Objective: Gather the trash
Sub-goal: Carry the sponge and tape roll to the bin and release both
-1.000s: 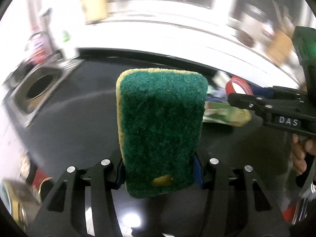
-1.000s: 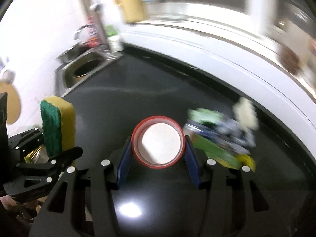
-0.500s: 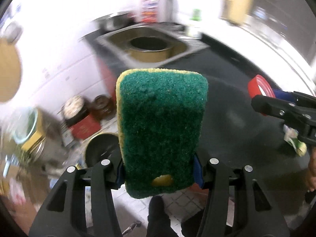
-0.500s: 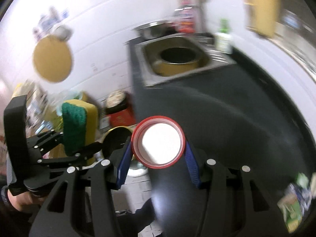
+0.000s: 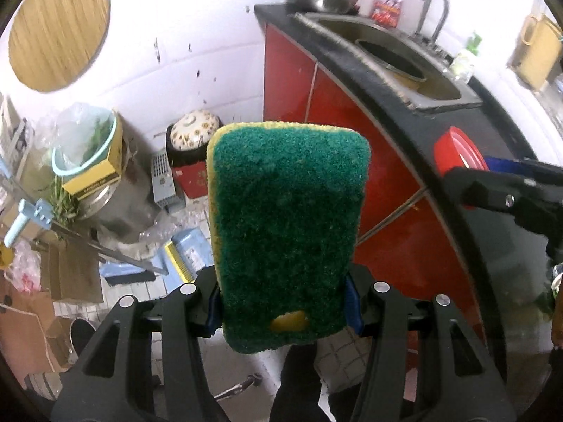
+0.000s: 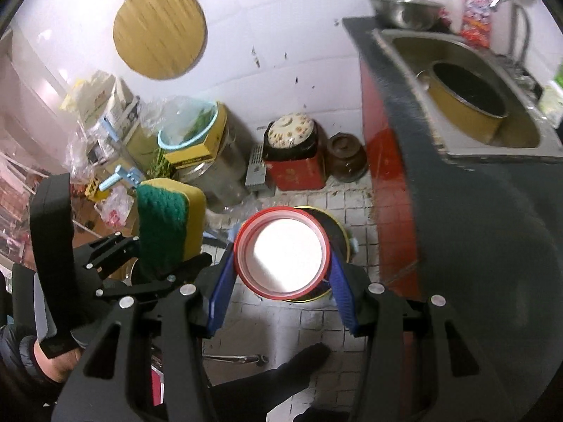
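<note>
Both tongs were loaded: we saw the left gripper (image 5: 285, 302) clamped on the sponge (image 5: 286, 225), long axis running straight out from the jaws, and the right gripper (image 6: 281, 288) pinching the red lid (image 6: 283, 251) by its rim, white inside facing the camera. Directly below the lid, on the tiled floor, sat a dark yellow-rimmed bin (image 6: 334, 232), which we took for the drop target; the right hand was nearer it. We could read no writing on sponge or lid.
</note>
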{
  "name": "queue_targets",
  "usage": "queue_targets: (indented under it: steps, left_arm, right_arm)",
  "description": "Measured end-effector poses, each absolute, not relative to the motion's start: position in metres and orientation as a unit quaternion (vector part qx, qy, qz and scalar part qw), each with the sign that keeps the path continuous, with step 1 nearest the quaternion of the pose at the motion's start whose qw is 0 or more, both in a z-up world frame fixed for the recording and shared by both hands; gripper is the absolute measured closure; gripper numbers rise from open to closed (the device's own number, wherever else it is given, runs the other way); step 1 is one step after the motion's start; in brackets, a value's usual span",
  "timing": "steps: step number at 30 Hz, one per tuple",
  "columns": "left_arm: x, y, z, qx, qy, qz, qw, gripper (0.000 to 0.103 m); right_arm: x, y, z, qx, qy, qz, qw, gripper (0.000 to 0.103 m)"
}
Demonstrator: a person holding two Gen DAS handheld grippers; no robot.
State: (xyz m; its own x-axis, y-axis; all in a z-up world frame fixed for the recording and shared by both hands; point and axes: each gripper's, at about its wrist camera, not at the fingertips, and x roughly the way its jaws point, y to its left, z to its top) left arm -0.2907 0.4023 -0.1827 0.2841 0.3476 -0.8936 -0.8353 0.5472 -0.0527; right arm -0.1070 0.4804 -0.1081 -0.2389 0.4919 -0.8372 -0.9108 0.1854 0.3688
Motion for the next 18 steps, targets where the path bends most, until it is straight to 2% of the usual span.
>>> queue_targets:
  steps: [14, 15, 16, 17, 18]
  left_arm:
    - [-0.289, 0.447, -0.239, -0.295, 0.46, 0.365, 0.754, 0.049]
    - [-0.29, 0.449, -0.243, -0.295, 0.462, 0.363, 0.754, 0.044]
    - [-0.289, 0.451, -0.245, -0.292, 0.465, 0.365, 0.752, 0.036]
    - [-0.29, 0.453, -0.247, -0.291, 0.467, 0.366, 0.751, 0.035]
    - [-0.291, 0.454, -0.249, -0.29, 0.468, 0.367, 0.75, 0.034]
  right_arm:
    - [-0.118, 0.548, -0.172, -0.242, 0.536, 0.588, 0.555, 0.052]
    - [-0.118, 0.55, -0.175, -0.244, 0.538, 0.586, 0.554, 0.049]
    - [-0.117, 0.552, -0.177, -0.245, 0.541, 0.584, 0.553, 0.037]
    - [-0.116, 0.554, -0.179, -0.244, 0.543, 0.582, 0.555, 0.03]
    - [-0.115, 0.555, -0.179, -0.242, 0.543, 0.581, 0.556, 0.03]
